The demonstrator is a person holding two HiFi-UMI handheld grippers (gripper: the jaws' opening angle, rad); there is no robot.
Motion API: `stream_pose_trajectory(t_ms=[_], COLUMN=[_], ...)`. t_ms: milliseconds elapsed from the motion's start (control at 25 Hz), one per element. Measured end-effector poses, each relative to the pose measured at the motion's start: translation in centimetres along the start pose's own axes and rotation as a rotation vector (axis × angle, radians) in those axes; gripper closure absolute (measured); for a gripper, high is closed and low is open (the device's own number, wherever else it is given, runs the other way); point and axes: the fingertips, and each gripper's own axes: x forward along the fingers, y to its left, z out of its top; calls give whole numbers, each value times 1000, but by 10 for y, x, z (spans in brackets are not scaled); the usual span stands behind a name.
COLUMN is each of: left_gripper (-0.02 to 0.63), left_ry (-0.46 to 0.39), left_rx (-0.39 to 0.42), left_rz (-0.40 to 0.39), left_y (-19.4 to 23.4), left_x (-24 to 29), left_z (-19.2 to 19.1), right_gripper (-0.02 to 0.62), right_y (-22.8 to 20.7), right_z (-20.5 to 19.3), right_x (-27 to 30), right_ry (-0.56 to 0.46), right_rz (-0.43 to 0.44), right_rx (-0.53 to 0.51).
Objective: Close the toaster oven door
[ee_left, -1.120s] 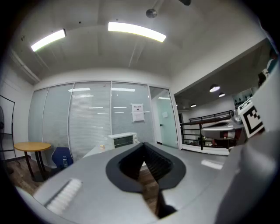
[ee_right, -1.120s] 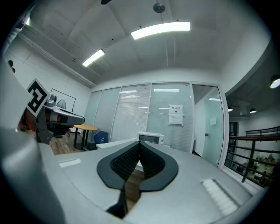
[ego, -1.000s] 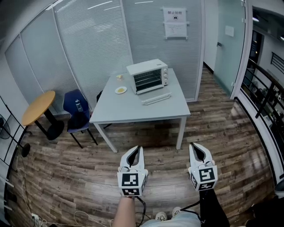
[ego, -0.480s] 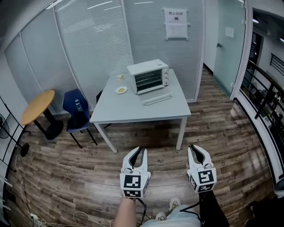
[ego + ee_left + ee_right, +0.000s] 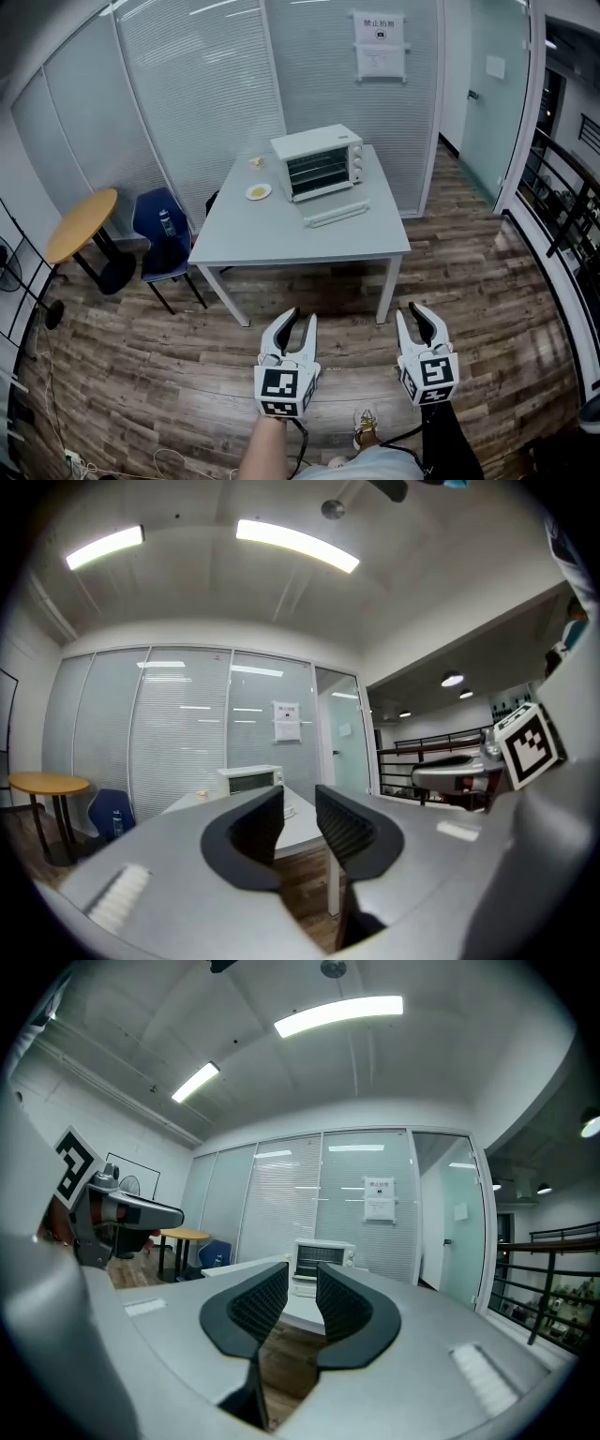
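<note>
A white toaster oven (image 5: 317,161) stands at the far side of a grey table (image 5: 272,239), well ahead of both grippers. Its dark front shows the racks. A white bar (image 5: 335,214) lies flat on the table just in front of it, apparently the lowered door's edge. The oven also appears small in the left gripper view (image 5: 251,779) and the right gripper view (image 5: 323,1259). My left gripper (image 5: 302,319) (image 5: 300,803) is held over the wooden floor; its jaws have just been opening, with nothing between them. My right gripper (image 5: 413,314) (image 5: 302,1283) hovers beside it, slightly open and empty.
A small plate (image 5: 257,191) and a small object (image 5: 254,162) sit left of the oven. A round wooden table (image 5: 82,225) and a blue chair (image 5: 164,234) stand at the left. Glass partitions with blinds back the table. A black railing (image 5: 562,206) runs along the right.
The left gripper's jaws have gone from shut to parted. Both grippers and the view have shifted slightly forward toward the table.
</note>
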Motion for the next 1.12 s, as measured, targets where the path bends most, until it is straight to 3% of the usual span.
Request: stream_pose_trajectory(t_ms=[640, 1120], left_gripper=[480, 481], left_ry=[6, 34], left_rx=[-5, -1], left_rz=[59, 94], left_y=[31, 46], left_x=[179, 237], left_z=[2, -10], right_gripper=[522, 522], right_y=[-94, -132], right_z=[-5, -17], right_x=[166, 225], right_ry=[-10, -18], right_rz=[84, 99], right_rx=[5, 36])
